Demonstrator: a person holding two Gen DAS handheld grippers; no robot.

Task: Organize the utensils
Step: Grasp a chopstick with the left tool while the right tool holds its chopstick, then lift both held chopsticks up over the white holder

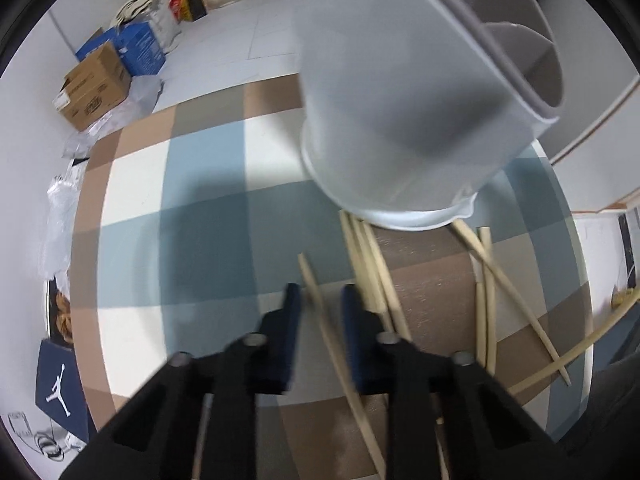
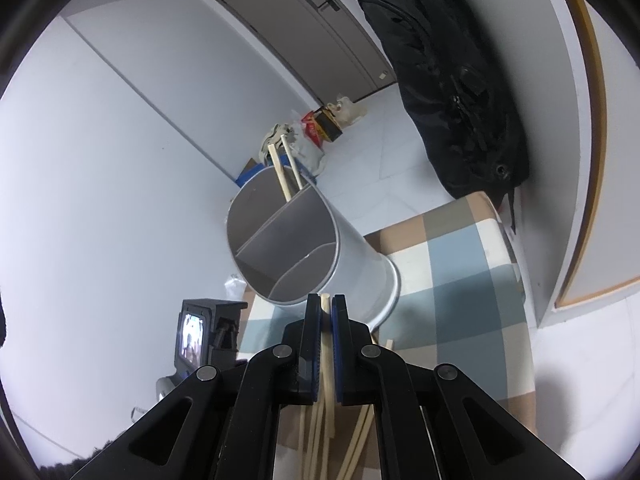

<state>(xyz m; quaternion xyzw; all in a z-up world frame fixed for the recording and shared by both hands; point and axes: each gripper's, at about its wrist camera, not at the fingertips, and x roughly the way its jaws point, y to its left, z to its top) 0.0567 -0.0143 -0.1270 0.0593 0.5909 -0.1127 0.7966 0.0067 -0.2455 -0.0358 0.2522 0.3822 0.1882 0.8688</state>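
A white, divided utensil holder [image 1: 400, 100] stands on the checked tablecloth [image 1: 200, 220], just beyond my left gripper [image 1: 322, 292]. The left gripper points steeply down; its blurred blue pads sit close together around one wooden chopstick [image 1: 310, 276]. More chopsticks [image 1: 380, 272] lie loose at the holder's base and to the right [image 1: 486, 300]. My right gripper [image 2: 326, 300] is shut on a chopstick [image 2: 326, 360], with the tip just short of the holder's rim [image 2: 288, 240]. Two chopsticks [image 2: 282, 176] stand in the holder's far compartment.
Several loose chopsticks [image 2: 360, 440] lie under the right gripper. A black device with a small screen [image 2: 200, 332] sits left of the holder. A black jacket [image 2: 460, 80] hangs beside the table's far corner. Cardboard boxes [image 1: 96, 84] and bags stand on the floor beyond the table.
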